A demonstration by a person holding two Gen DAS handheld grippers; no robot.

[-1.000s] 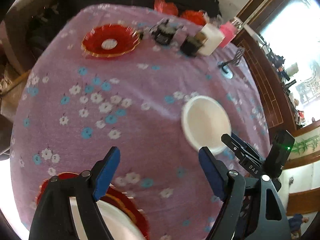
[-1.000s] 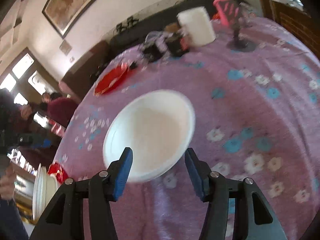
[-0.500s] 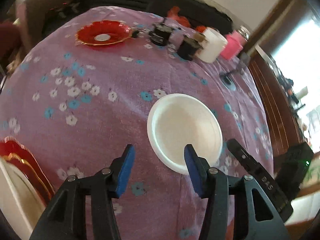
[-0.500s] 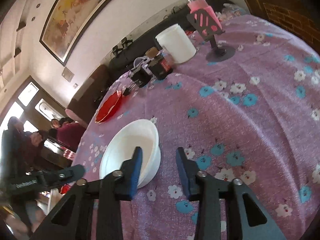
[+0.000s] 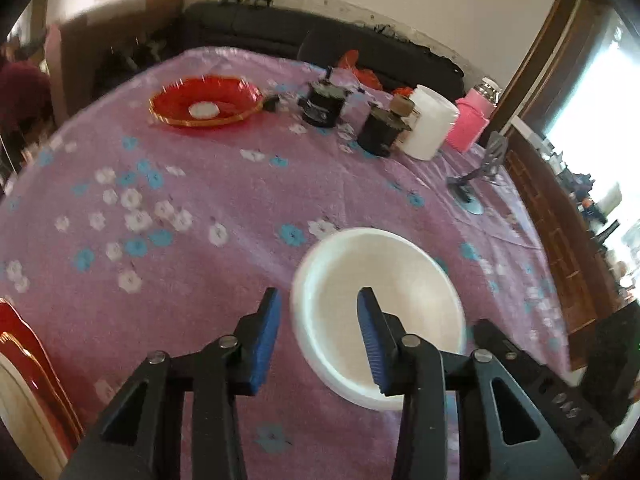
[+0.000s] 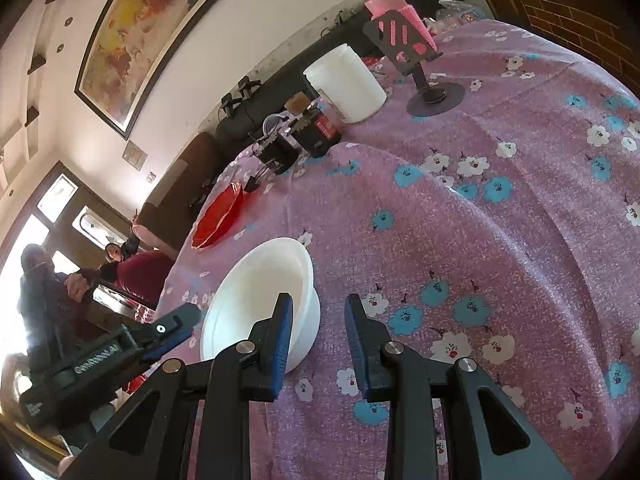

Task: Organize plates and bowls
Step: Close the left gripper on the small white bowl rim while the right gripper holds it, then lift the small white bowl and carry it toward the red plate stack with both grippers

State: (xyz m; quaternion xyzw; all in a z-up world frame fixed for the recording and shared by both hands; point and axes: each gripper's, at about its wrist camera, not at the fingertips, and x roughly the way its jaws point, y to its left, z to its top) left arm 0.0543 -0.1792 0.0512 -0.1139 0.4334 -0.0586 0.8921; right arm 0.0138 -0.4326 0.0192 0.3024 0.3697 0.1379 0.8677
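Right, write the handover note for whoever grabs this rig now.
Left tool: open, jaws have just been closing, straddling the white bowl at its near rim, one finger inside, not pinching yet.
Right tool: open, jaws have just been closing, straddling another part of the rim.
Things: bowl on the purple cloth; red plate at the far side; plate stack at the left edge.
Done: both tools placed.
Left: grip and move the bowl, probably then the red plate.

A large framed painting (image 6: 148,36) is hung on the pale far wall (image 6: 240,40), above a dark sofa (image 5: 320,46); bright daylight is admitted through windows (image 6: 60,196) at left.
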